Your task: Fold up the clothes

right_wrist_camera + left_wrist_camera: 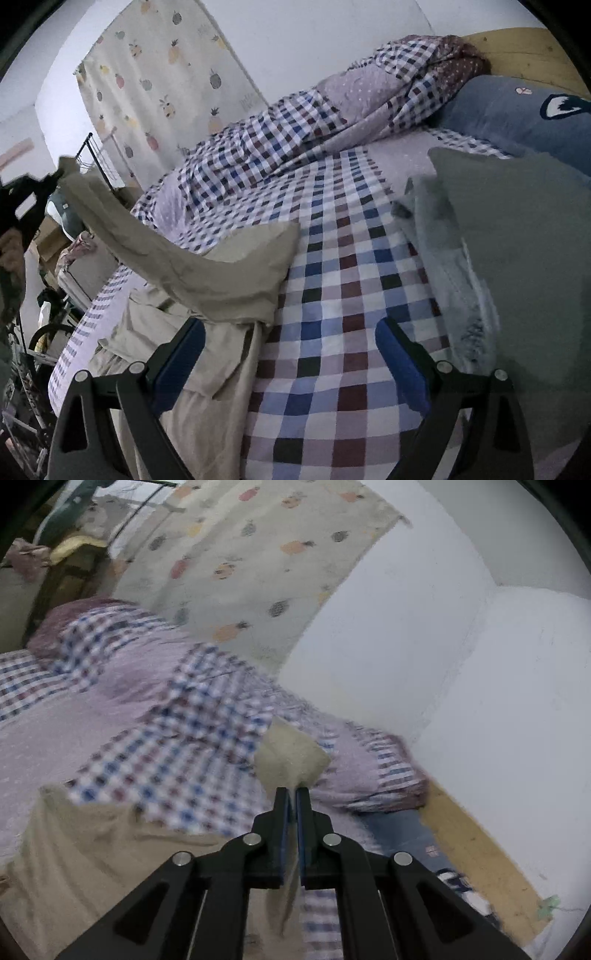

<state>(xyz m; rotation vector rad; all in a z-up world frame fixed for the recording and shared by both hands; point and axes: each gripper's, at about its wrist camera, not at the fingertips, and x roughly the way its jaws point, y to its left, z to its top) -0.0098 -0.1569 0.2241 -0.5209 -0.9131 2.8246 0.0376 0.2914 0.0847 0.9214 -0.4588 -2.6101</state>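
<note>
Left gripper (295,792): jaws pressed together, pinching a corner of the beige garment (291,757), which puckers into a small peak just beyond the fingertips and trails back beneath the gripper toward the lower left of the left wrist view. Right gripper (291,354): jaws spread wide with nothing between them, poised above the checked bedsheet (332,295), its left finger just beside the garment's lower folds.

In the right wrist view the beige garment (192,273) hangs as a long strip from the raised left gripper at the far left edge down to the bed, where the rest lies bunched near the bed's edge.

Handling, as judged: the cloth is thin, light and fully limp. It sags under its own weight, creases freely and will not hold any shape unsupported. It is not fragile, and looks matte rather than slippery. A hem, corner or seam edge offers the firmest hold; a second pinch on the free corner resting on the sheet would let the piece be drawn flat.

Count: two grippers; one beige garment; one grey-green garment (517,258) at the right; one crumpled checked quilt (295,140); one blue pillow (517,110); one fruit-print curtain (166,85).
</note>
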